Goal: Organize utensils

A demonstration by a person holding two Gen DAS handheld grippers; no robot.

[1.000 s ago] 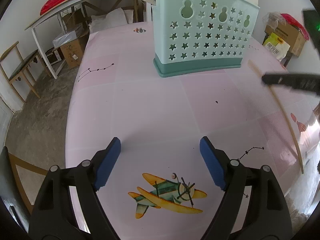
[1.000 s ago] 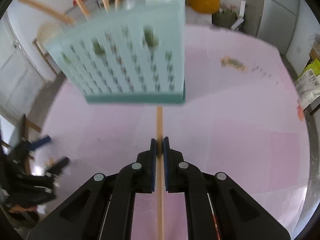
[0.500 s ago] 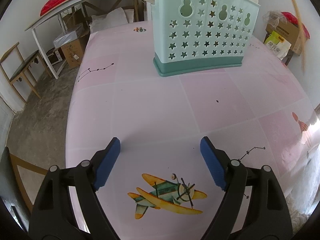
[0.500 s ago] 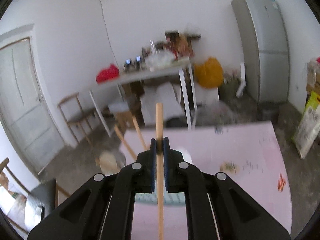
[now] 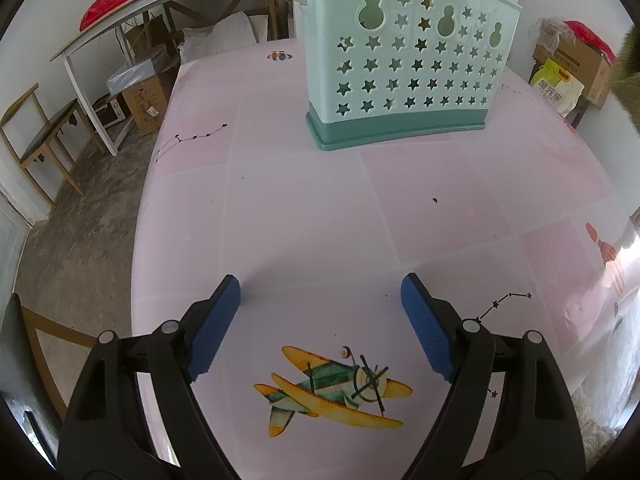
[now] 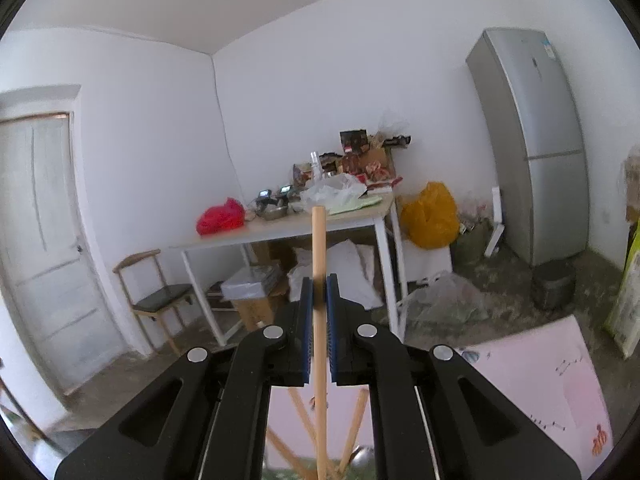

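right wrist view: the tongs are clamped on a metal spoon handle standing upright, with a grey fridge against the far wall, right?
Not quite. In the right wrist view the right tongs are clamped on a thin light wooden chopstick, not a metal spoon handle. It does stand upright, and the tall grey fridge is against the far wall.

Pink table ahead of my left tool.
I see the teal star-holed utensil holder standing upright on it well beyond the tool; a painted airplane lies beneath it.
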